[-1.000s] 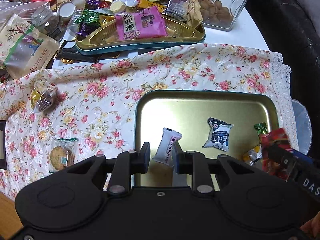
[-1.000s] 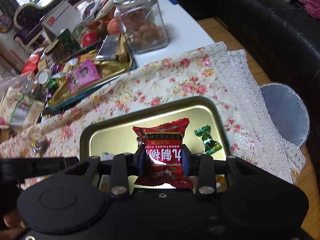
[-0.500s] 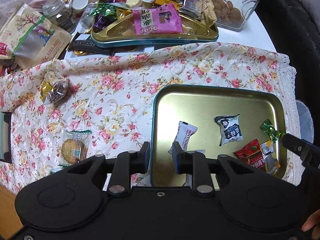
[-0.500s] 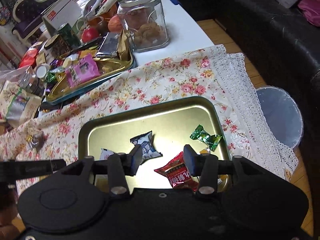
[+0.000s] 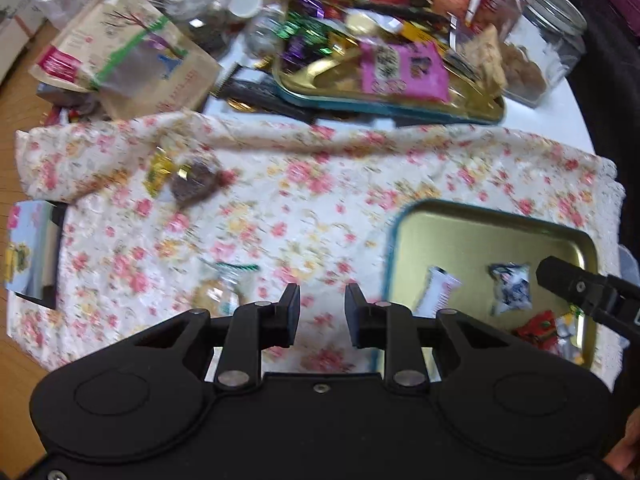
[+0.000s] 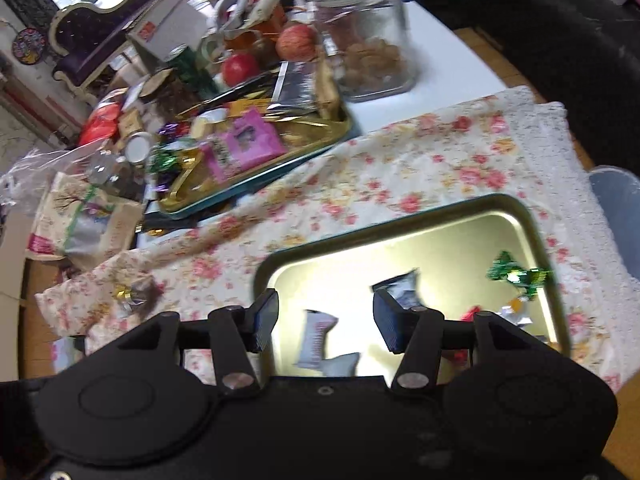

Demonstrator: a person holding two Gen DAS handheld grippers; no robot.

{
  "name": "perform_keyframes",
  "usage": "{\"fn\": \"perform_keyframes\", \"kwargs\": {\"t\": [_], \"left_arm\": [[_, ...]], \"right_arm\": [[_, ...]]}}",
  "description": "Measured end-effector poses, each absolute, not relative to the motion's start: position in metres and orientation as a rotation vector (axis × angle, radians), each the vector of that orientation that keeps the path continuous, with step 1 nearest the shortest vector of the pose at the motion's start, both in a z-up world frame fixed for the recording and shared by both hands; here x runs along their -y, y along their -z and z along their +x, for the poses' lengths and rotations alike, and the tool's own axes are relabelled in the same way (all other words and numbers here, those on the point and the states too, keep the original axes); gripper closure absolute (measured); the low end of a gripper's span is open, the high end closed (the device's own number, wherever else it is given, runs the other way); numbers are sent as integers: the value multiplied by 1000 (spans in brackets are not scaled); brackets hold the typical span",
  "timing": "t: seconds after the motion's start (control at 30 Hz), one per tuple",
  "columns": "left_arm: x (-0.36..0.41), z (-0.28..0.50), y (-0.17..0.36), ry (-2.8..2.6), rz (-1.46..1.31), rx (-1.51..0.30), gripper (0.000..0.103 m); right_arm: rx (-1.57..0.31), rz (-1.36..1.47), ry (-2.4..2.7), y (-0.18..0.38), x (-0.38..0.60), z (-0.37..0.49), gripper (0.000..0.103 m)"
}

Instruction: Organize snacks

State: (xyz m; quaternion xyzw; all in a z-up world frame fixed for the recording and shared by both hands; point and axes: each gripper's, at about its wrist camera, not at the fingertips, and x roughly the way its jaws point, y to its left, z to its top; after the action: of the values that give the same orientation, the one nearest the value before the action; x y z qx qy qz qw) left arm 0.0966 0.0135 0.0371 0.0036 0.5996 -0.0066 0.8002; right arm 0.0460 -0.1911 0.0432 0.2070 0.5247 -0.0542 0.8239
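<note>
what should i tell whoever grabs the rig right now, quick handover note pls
Left gripper: open, empty, over the floral cloth near the wrapped cookie.
Right gripper: open, empty, over the gold tray.
Done: in the tray lie a white candy, a blue-and-white packet, a red packet and a green candy.
Left: the cookie and the dark gold-wrapped snack lie loose on the cloth. The left gripper is nearest the cookie, so that is probably next.
</note>
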Motion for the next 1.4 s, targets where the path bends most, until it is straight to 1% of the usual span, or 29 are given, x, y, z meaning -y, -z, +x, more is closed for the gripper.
{"fn": "perform_keyframes", "kwargs": {"t": [0.37,0.67,0.83,1.13,1.23,1.3,1.4], "left_arm": [[-92,108,-58,-146,38,-1143,68],[-144,112,-64,-230,-85,-1150,68],[-152,110,-76,-213,-148,-1138,68],[-154,96,-106,-148,-89,-1041,67],[-159,97,-105,-221,-21,-998,67],[-166,101,-99,-253,-5,-1006,67],[-184,104,-92,-268,-75,-1054,67]], "right_arm": [[-1148,391,1,-37,113,66,48],[-1173,370,-92,-24,49,82,48],[-1215,345,-141,-9,10,90,48],[-1329,332,-180,31,-44,102,48],[-1351,335,-145,41,-48,104,47],[-1367,327,-128,48,-50,105,47],[-1396,301,-127,59,-55,105,47]]}}
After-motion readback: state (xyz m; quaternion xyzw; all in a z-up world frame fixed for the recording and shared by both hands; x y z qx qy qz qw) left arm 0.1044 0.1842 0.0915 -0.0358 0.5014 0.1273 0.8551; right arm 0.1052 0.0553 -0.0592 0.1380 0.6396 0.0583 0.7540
